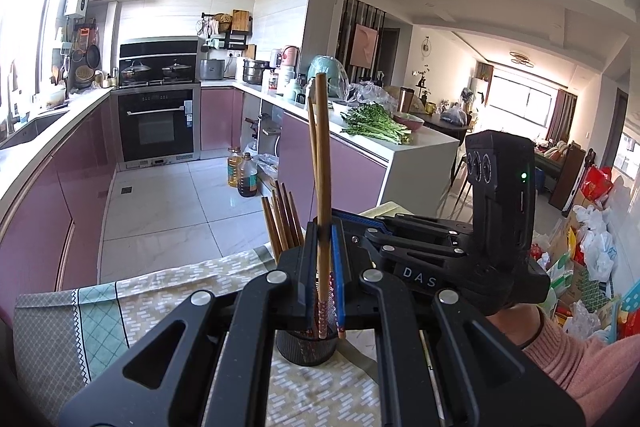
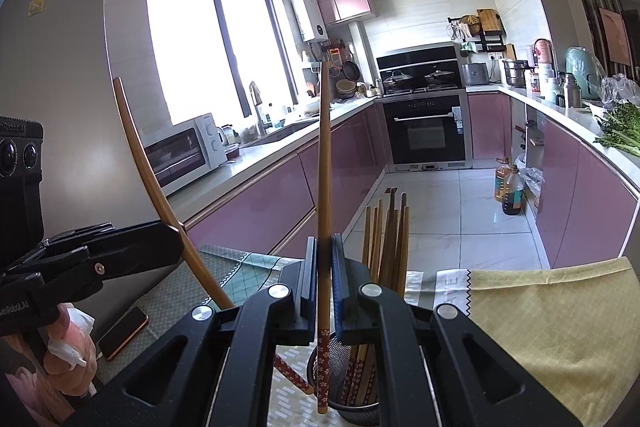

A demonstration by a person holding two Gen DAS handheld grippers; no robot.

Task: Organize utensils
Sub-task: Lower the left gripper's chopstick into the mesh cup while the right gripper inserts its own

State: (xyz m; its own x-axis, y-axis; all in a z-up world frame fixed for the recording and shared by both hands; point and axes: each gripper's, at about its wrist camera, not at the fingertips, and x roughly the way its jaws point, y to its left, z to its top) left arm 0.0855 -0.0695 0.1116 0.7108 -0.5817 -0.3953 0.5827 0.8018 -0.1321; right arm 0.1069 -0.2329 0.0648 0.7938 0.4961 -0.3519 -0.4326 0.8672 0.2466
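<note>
Chopsticks: each tongs clenched on one chopstick (image 2: 324, 187), tips above holder rim (image 2: 340, 351).

**Readable text**

White letters "DAS" stand on the black body of the right gripper (image 1: 362, 223), to the right of the left jaws. On the cloth (image 2: 552, 311), right of the right jaws, the letters "VE" are printed.
</note>
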